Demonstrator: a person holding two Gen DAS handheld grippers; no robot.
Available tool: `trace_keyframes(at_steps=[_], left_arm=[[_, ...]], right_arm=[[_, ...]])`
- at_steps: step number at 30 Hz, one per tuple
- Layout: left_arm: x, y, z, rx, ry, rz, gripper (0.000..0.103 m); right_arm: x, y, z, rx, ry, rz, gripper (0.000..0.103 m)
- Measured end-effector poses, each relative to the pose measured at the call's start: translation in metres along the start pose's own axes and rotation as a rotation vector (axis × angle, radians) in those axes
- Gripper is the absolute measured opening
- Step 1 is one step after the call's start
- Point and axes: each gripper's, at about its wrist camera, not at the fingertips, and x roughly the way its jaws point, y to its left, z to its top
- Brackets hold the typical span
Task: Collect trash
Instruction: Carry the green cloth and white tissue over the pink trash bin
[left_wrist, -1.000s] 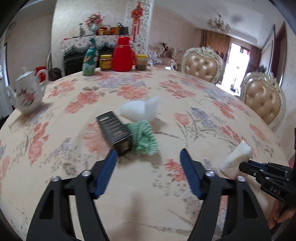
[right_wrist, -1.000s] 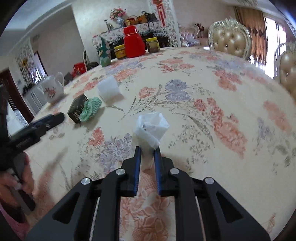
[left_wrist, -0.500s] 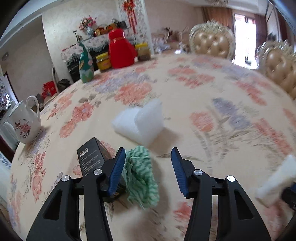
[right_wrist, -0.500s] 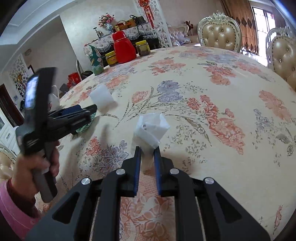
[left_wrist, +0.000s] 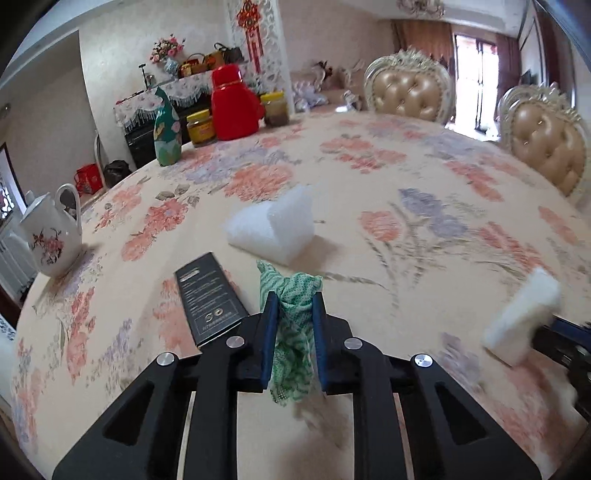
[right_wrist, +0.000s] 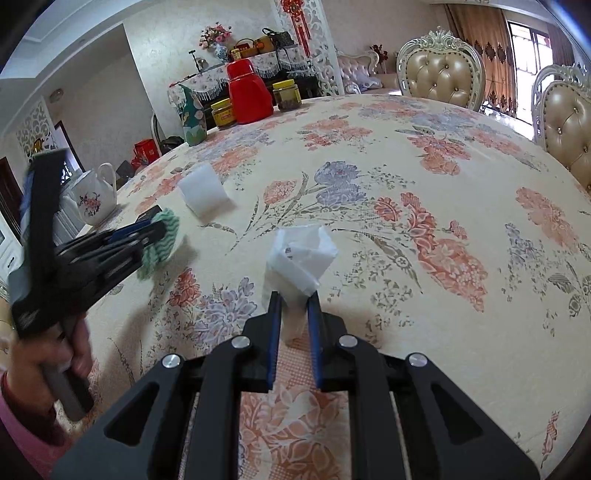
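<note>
We've got the green patterned wrapper (left_wrist: 295, 317) pinched between the left tongs (left_wrist: 293, 310), which have just closed on it; it sits low over the surface (left_wrist: 406, 177), right beside the black box (left_wrist: 208, 297). Whether it's lifted clear we can't tell. Right tongs (right_wrist: 293, 306) are clamped on a crumpled white plastic bag (right_wrist: 301, 256), held above the floral cloth. So two pieces of trash are in hand. Left to go, as we judge it: the white foam piece (left_wrist: 275, 229) lying just past the wrapper, and the black box, if that counts as trash. No bin or bag for dumping shows in either view, so where things go is unknown. The teapot (left_wrist: 51, 236), red thermos (left_wrist: 232, 105), jars and green bottle (left_wrist: 167, 133) at the far edge look like keepers. The right view catches the left tool blurred, a hand (right_wrist: 55, 363) on its handle; the near edge of the surface is cut off by our tongs.
</note>
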Motion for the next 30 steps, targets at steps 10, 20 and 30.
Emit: trace_keyframes(at_steps=[10,20,30], left_arm=[[-0.049,-0.02,-0.033,-0.015,-0.071,-0.057,0.016],[-0.085,-0.015,-0.057,-0.05,-0.078,-0.065,0.016],[-0.133,-0.031,-0.083,-0.071,-0.139,-0.123,0.016]], right_arm=[[0.001,0.002,0.0,-0.015,0.005,0.008,0.014],[-0.04,0.017,-0.012,-0.095,-0.052,0.048,0.014],[-0.093,0.031,-0.051,-0.22,-0.08,-0.012,0.014]])
